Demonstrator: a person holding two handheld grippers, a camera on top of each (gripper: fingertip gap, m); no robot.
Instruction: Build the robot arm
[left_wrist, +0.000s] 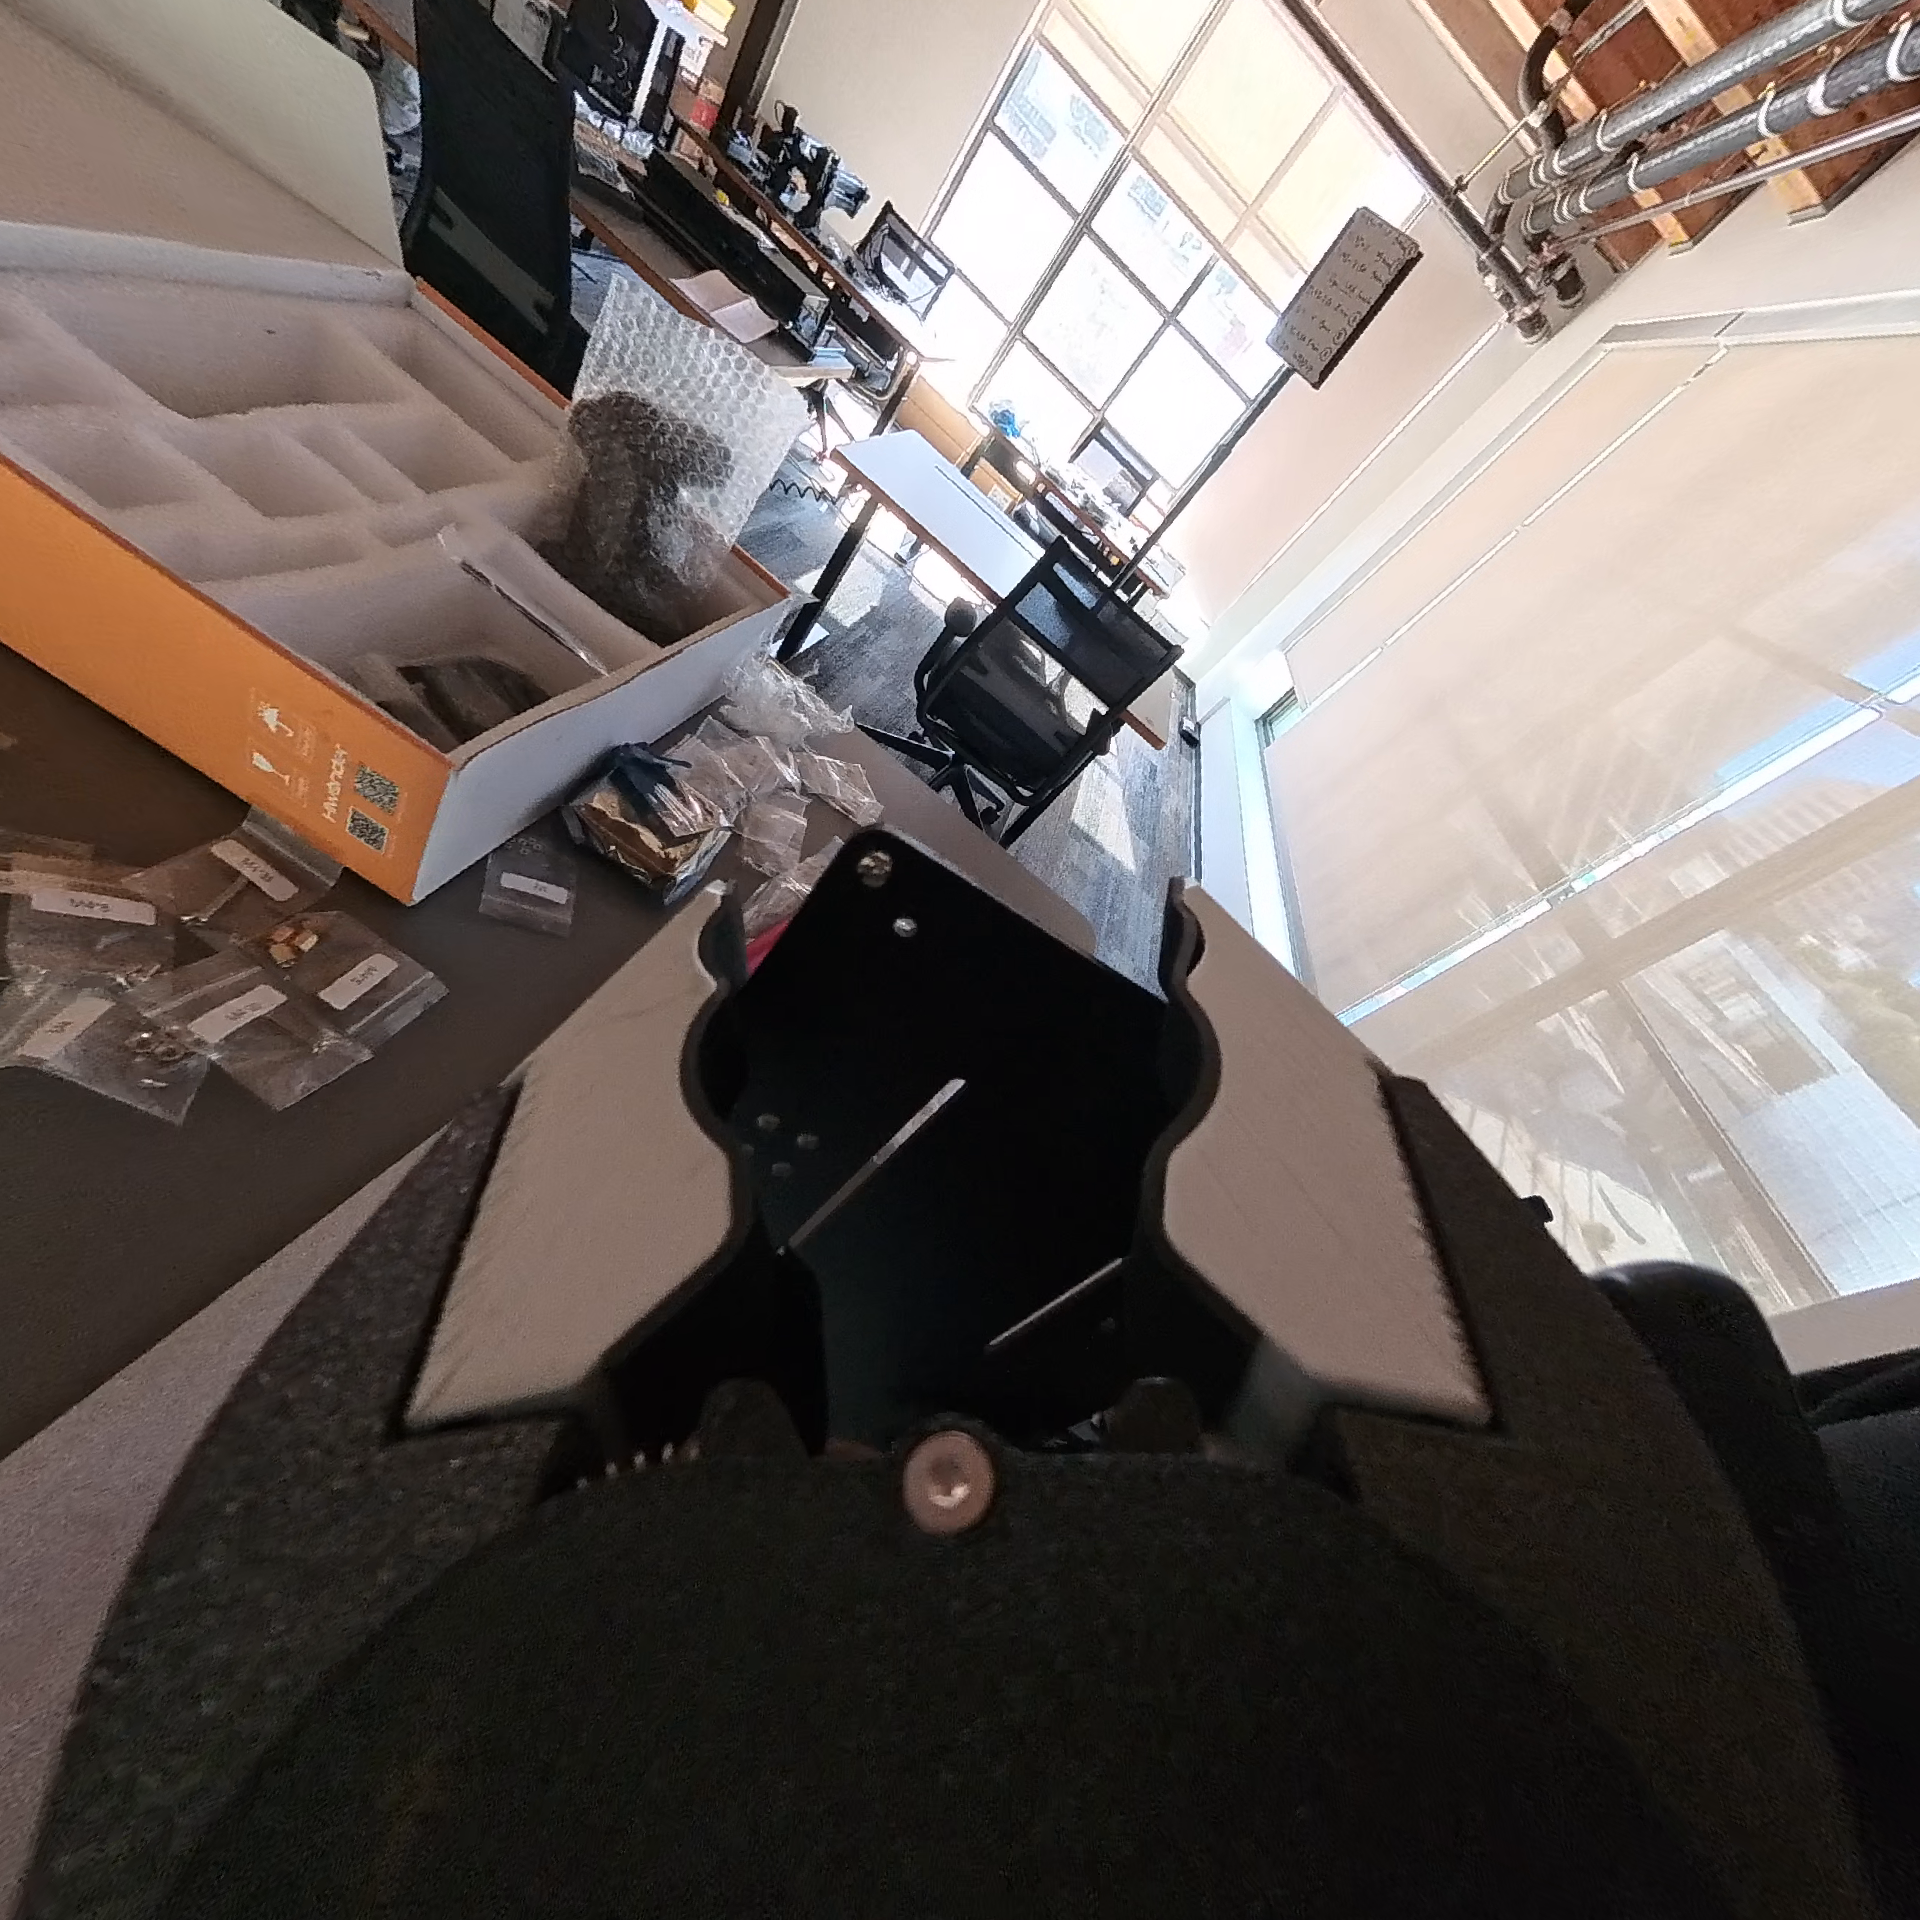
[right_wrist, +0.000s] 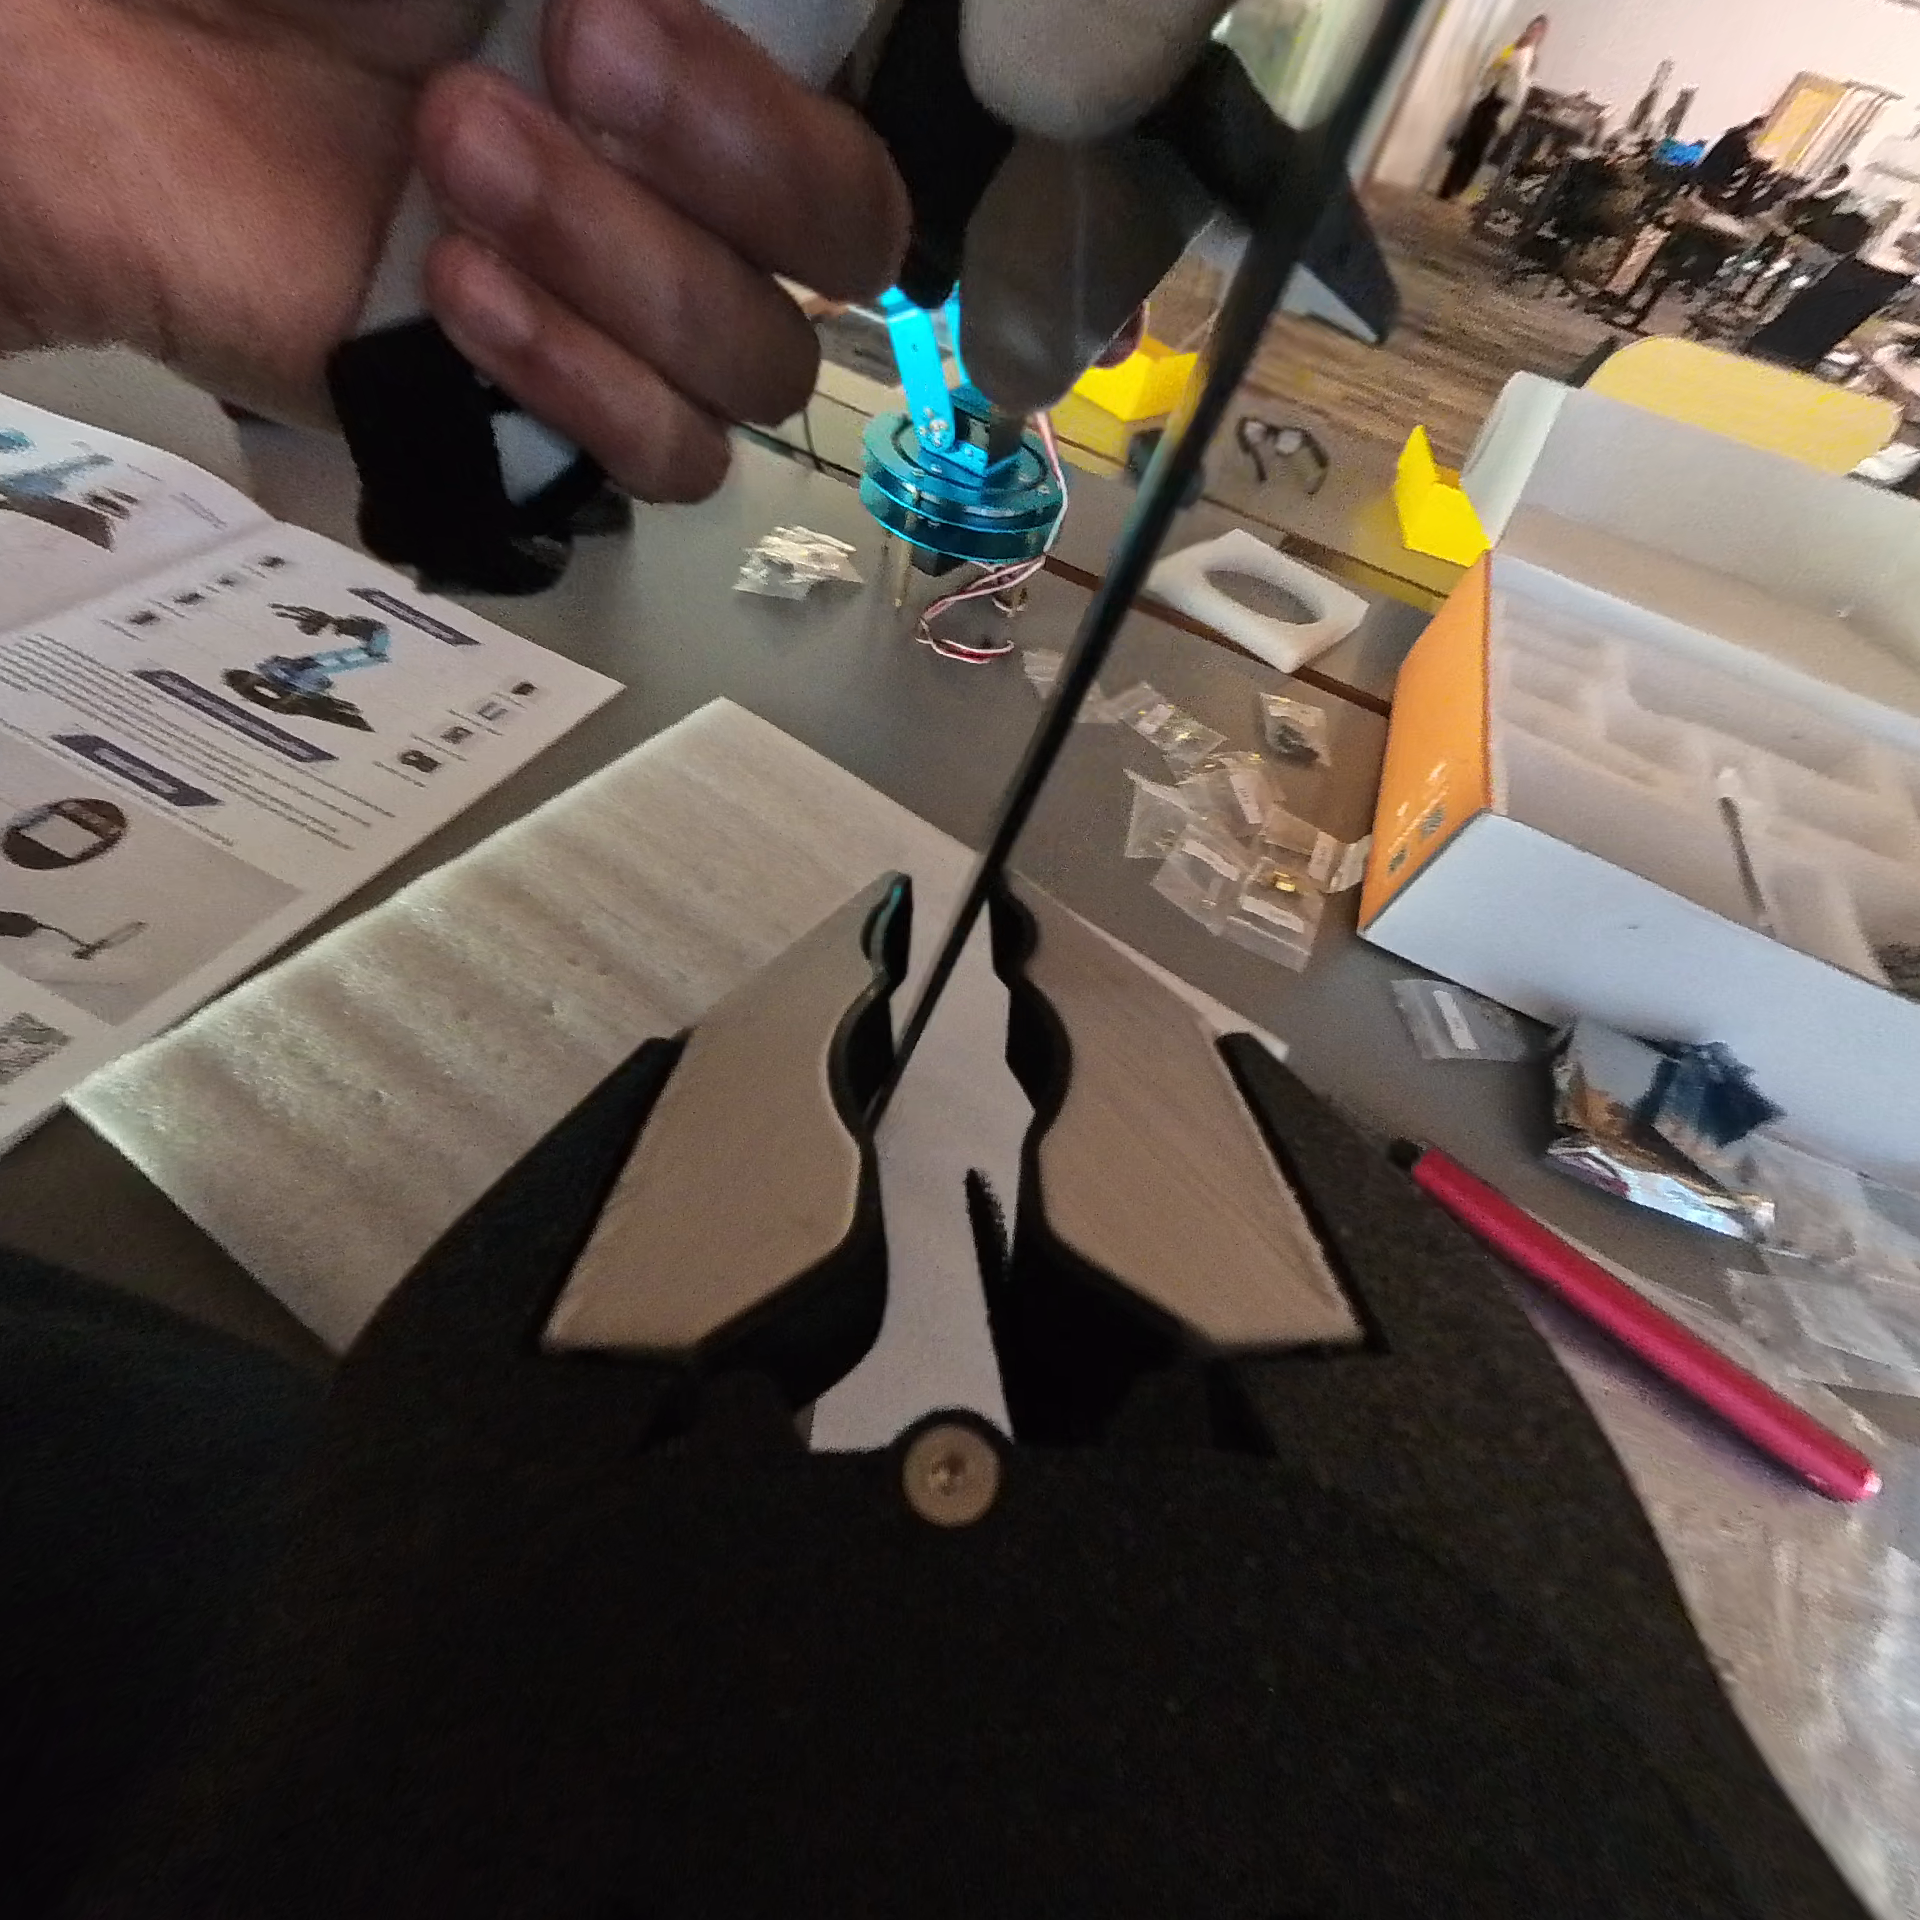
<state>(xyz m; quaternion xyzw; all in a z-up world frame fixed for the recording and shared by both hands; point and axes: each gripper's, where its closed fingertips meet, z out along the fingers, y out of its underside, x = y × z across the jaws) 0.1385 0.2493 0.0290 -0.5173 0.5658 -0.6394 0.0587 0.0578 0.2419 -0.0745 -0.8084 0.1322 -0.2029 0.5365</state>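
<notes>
Only right wrist cam shows plate (right_wrist: 1091, 665) edge-on, blue base (right_wrist: 961, 483).

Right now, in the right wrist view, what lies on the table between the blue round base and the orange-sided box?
Between the blue round base and the orange-sided box: a white foam piece with a round cutout, and small clear parts bags. A thin black plate edge crosses in front.

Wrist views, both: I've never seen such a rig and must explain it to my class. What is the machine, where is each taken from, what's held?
No robot: a person holds a two-finger gripper in each hand, and a camera on each looks along its fingers. Left gripper and right gripper both clamp one black plate. On the table lie an orange box, parts bags, a booklet, a foam sheet, a blue round base, a pink pen.
</notes>
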